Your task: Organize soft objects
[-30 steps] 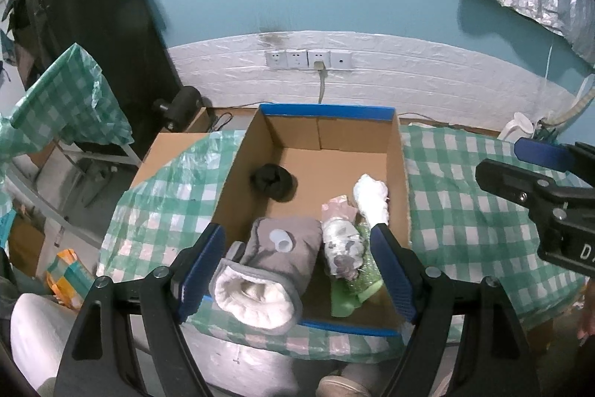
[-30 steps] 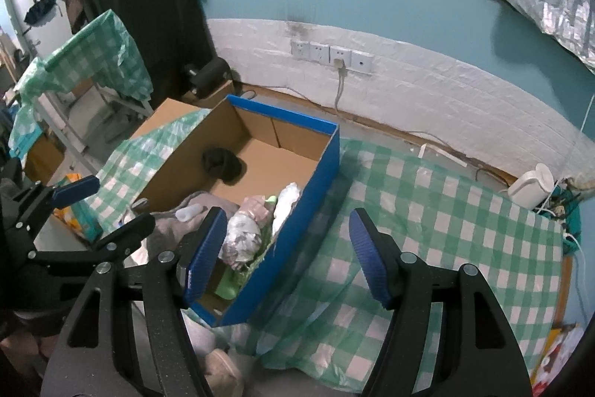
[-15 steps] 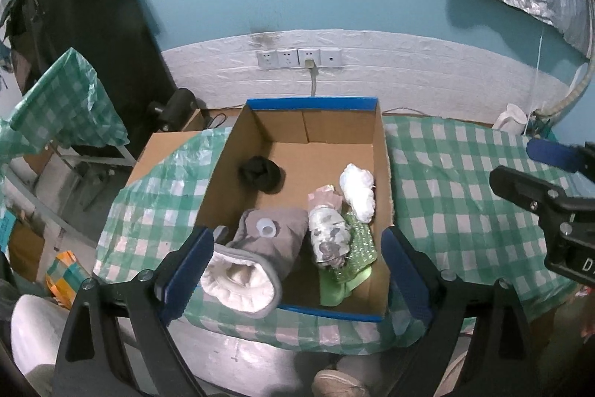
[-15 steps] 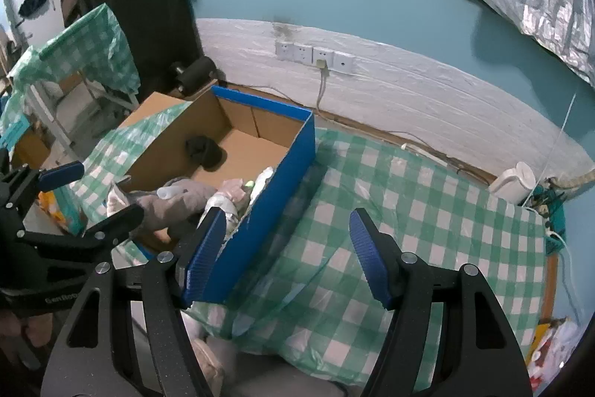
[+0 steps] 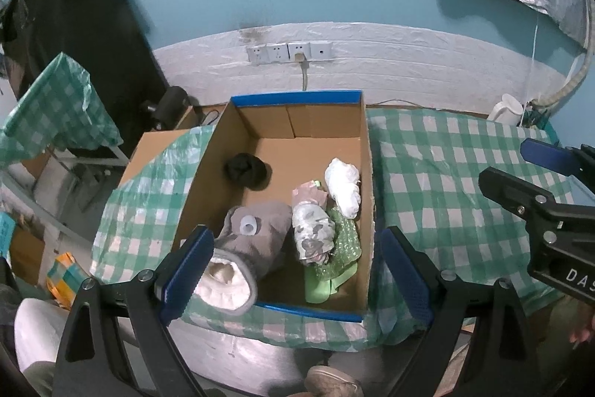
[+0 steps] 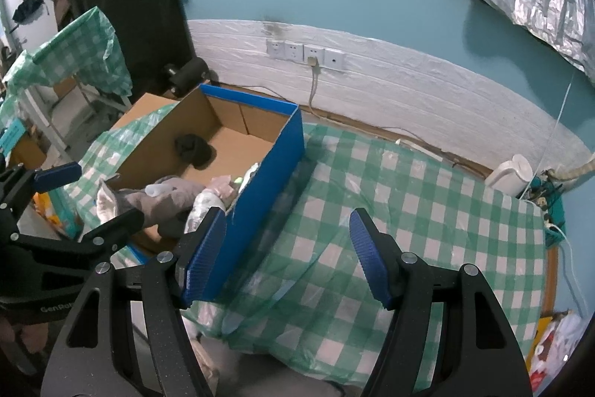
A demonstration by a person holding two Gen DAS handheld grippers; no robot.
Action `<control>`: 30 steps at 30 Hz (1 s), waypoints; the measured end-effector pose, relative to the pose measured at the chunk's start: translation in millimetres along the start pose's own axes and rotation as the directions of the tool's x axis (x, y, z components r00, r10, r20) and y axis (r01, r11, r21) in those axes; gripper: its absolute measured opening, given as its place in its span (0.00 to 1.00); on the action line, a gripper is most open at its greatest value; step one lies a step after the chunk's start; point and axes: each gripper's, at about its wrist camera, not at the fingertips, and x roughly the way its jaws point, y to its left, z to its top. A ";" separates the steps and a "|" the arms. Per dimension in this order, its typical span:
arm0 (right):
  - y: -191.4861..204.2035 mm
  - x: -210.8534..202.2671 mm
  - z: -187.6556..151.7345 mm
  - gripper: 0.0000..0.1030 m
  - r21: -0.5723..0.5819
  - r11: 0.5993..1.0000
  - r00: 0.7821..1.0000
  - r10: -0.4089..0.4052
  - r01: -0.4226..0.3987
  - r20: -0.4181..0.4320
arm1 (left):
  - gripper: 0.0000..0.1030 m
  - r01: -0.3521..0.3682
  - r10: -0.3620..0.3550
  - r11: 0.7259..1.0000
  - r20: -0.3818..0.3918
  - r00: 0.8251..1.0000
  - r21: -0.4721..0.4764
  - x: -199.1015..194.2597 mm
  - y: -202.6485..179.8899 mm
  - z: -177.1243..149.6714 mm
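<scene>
Change: left gripper jaws just opened to full width vs a sec ago, nothing between them; box looks further off now, so likely backing away.
Meaning: grey slipper prob just dropped in; step looks done.
Right gripper: half open, empty, over tablecloth.
Soft things: all in cardboard box – slipper hangs over near left corner, black sock mid-left, white, patterned & green bundles by right wall.
Surface: green check cloth over table.
Room: teal wall, sockets, white kettle far right.
</scene>
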 end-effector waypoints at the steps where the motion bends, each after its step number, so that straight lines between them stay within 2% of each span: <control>1: -1.3 -0.1 -0.4 0.67 0.001 1.000 1.000 -0.002 0.002 0.001 | 0.90 -0.004 0.004 1.000 0.002 1.000 0.005 -0.3 -1.8 0.3; 30: -7.2 -2.6 -5.9 0.67 0.009 1.000 1.000 -0.009 0.009 0.002 | 0.90 -0.013 0.013 1.000 0.003 1.000 0.029 -1.7 -17.1 1.0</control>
